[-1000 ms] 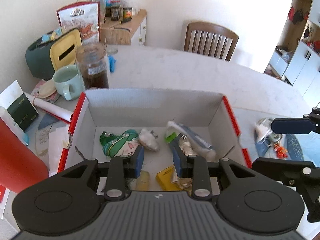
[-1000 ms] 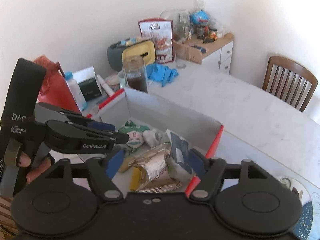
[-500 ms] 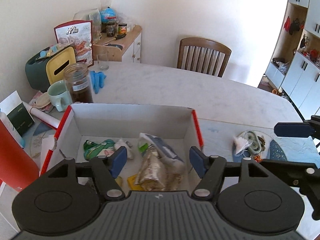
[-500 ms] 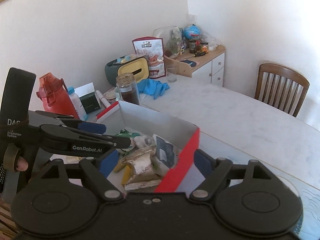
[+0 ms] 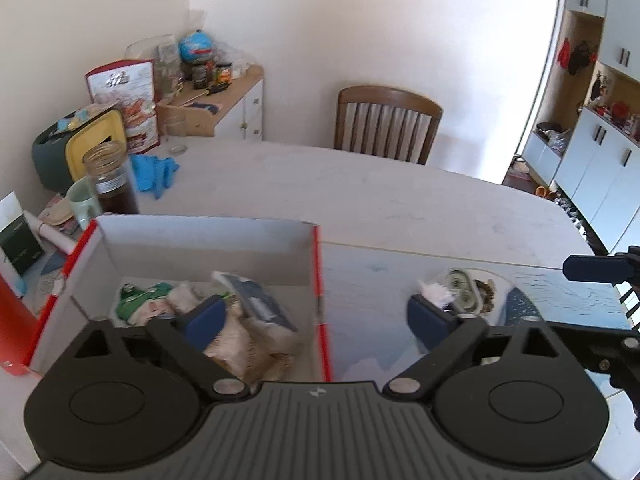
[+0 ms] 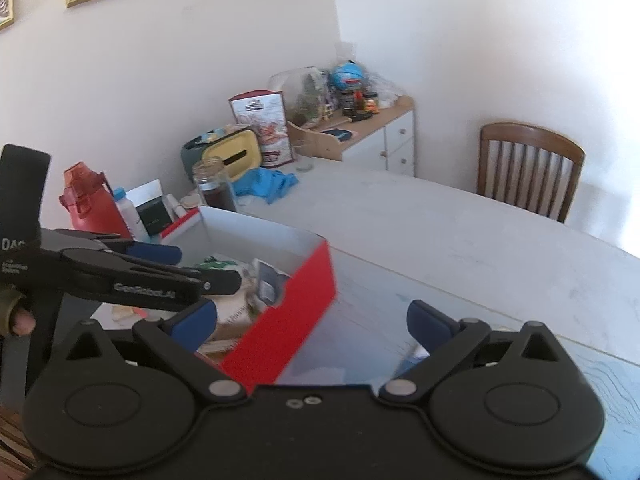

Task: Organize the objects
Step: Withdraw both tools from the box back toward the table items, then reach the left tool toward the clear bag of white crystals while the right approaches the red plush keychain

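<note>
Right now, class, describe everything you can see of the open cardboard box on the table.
The cardboard box is a shallow, lidless rectangle, red outside and white inside, like thin card. It sits flat on the pale table, near its left end. Inside lie a green packet, a crinkled foil bag and a dark-labelled pouch, loosely heaped. A glass jar stands just behind its far left corner; whether they touch is unclear. Neither tongs grips it.
</note>
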A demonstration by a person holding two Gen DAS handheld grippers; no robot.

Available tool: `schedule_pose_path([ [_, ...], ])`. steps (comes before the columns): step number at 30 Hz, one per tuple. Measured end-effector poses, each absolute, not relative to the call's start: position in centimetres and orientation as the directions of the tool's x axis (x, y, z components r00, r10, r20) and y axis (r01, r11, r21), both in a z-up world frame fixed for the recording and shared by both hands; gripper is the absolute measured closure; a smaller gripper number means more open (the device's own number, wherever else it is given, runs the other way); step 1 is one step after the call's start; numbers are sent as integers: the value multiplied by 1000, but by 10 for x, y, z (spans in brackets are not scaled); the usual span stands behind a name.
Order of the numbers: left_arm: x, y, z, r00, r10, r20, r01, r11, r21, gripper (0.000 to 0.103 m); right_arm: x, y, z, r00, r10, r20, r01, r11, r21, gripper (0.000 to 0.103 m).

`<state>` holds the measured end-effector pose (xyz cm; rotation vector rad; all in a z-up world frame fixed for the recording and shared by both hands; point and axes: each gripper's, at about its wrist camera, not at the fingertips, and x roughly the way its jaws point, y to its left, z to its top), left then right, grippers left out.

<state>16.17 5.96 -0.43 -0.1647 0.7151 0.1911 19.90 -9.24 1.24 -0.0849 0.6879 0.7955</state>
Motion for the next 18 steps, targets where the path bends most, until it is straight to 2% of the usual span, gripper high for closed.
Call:
schedule_pose_path([
  [6,172,23,-7,767,89,-636,-176,982,-75,0,208,-130,1,515,606,-606,-645,740,192,2],
  [18,227,-36,-40,758,37,-652,-99,993,-59,0,228,-188,-37,538,532,-654,-567,802,186,2],
])
